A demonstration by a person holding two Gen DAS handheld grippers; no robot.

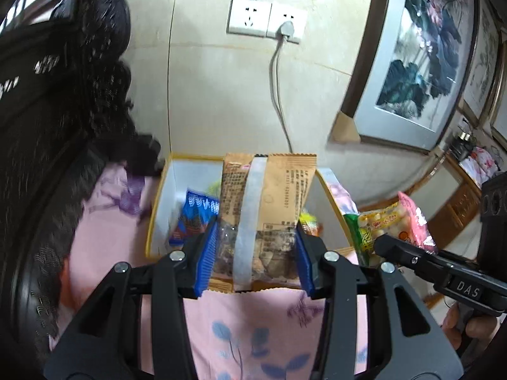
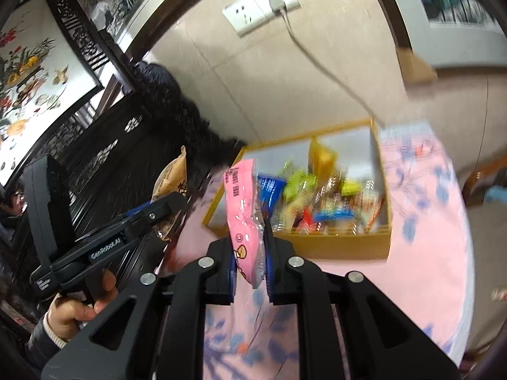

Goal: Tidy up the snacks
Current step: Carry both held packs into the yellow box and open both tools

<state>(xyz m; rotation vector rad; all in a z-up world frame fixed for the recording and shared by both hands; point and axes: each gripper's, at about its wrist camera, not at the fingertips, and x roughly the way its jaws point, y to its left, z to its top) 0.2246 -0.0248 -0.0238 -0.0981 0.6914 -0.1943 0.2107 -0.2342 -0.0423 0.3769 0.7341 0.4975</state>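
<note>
My left gripper [image 1: 256, 251] is shut on a tan snack packet [image 1: 269, 209] with a white seam strip and holds it upright just in front of the yellow-rimmed box [image 1: 152, 221]. My right gripper [image 2: 250, 262] is shut on a pink snack packet [image 2: 242, 209] and holds it upright, also before the box [image 2: 332, 242]. The box holds several colourful snack packets, among them a blue one [image 1: 198, 213]. The right gripper also shows at the right of the left wrist view [image 1: 412, 253], with the pink packet [image 1: 412, 221]. The left gripper shows at the left of the right wrist view [image 2: 158, 212].
The box sits on a pink flowered cloth [image 2: 427, 221] against a beige wall with sockets [image 1: 266, 19] and a hanging cable [image 1: 277, 88]. Dark carved furniture [image 1: 47, 126] stands on the left. A framed painting [image 1: 418, 57] leans on the right. A person [image 2: 12, 202] sits far left.
</note>
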